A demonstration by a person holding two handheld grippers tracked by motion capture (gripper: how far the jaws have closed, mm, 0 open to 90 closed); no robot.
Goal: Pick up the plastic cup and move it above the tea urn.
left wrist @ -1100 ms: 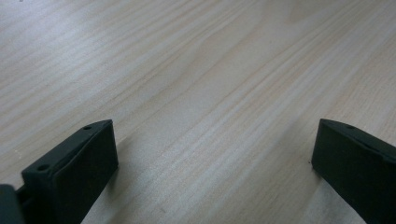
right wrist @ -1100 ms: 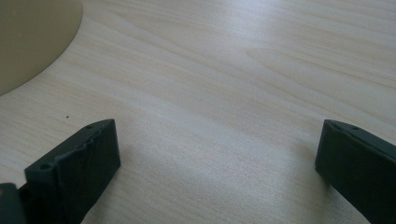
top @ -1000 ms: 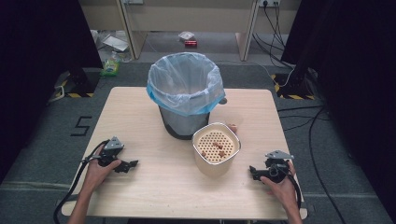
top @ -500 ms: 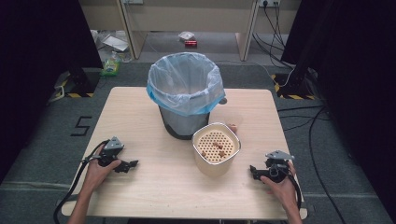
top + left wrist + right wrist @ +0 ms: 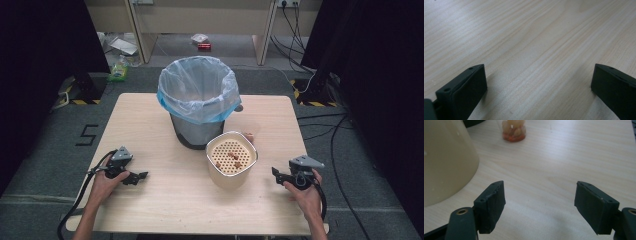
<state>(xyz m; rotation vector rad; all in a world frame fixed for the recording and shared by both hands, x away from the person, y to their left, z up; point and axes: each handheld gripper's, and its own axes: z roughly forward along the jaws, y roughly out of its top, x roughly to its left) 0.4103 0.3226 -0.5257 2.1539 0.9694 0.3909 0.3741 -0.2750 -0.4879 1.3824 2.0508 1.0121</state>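
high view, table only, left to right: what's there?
Left black two-jaw tongs in the person's left hand → grey bin lined with a pale blue plastic bag → cream container with a perforated insert → right black tongs, jaws just closing with nothing between them.

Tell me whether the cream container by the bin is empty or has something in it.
Not empty: the cream container stands upright, and a few small brownish pieces lie on its perforated insert.

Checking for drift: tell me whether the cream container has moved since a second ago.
No. The cream container sits in the same spot beside the lined bin as before.
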